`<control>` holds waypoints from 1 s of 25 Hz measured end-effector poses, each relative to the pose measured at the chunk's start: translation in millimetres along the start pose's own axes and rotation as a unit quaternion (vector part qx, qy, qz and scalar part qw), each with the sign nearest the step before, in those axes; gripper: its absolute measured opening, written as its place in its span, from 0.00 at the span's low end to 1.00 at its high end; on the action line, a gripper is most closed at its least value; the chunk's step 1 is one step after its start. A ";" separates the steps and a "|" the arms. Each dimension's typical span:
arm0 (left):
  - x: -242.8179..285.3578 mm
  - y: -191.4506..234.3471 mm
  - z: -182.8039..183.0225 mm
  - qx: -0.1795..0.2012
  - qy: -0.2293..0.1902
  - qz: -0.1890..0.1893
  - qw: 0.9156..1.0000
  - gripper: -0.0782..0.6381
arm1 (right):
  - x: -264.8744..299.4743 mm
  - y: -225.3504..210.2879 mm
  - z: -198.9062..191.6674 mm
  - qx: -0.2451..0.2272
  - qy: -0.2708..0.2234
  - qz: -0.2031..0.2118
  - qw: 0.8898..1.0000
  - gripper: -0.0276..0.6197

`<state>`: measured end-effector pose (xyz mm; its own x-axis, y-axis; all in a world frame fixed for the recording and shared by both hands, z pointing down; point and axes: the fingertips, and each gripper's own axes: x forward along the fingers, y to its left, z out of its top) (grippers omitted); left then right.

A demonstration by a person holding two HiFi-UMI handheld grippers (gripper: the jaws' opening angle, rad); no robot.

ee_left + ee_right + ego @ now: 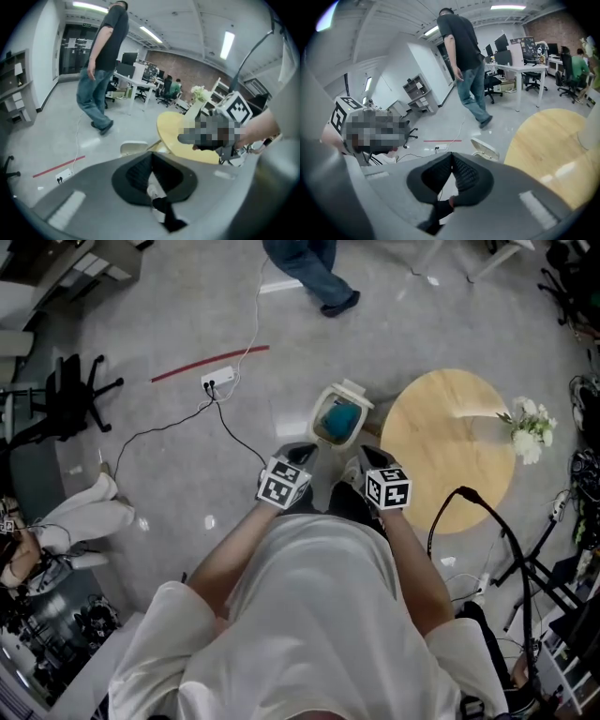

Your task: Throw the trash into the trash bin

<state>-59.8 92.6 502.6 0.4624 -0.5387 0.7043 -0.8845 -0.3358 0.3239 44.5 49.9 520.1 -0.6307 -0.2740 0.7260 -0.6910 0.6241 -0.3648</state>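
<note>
The grey floor (169, 465) took up most of the head view, with the round wooden table (450, 465) at the right. A passer-by (314, 273) was cut off by the top edge, only jeans and a shoe showing. The cream trash bin (351, 390) stood on the floor just beside the table's left edge, ahead of both grippers. A blue-teal mass (339, 416) filled its opening; whether trash or a liner could not be told. The left gripper (151, 154) had its jaws closed tip to tip with nothing between them, and the right gripper (451, 157) was likewise closed and empty. The marker cube (283, 486) on each bore black-and-white squares. White flowers (530, 427) sat at the table's right edge, their holder hard to make out from above. A white power strip (217, 381) lay near a red line (208, 364).
</note>
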 end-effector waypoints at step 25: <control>-35.0 -25.8 37.5 0.032 -0.028 -0.010 0.999 0.12 | -65.8 20.7 16.1 -0.039 -0.060 -0.017 0.997 0.05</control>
<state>-50.8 91.2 445.9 0.4835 -0.5733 0.6615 -0.8705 -0.3945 0.2944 66.1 69.0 455.4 -0.6485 -0.3784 0.6605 -0.6857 0.6671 -0.2910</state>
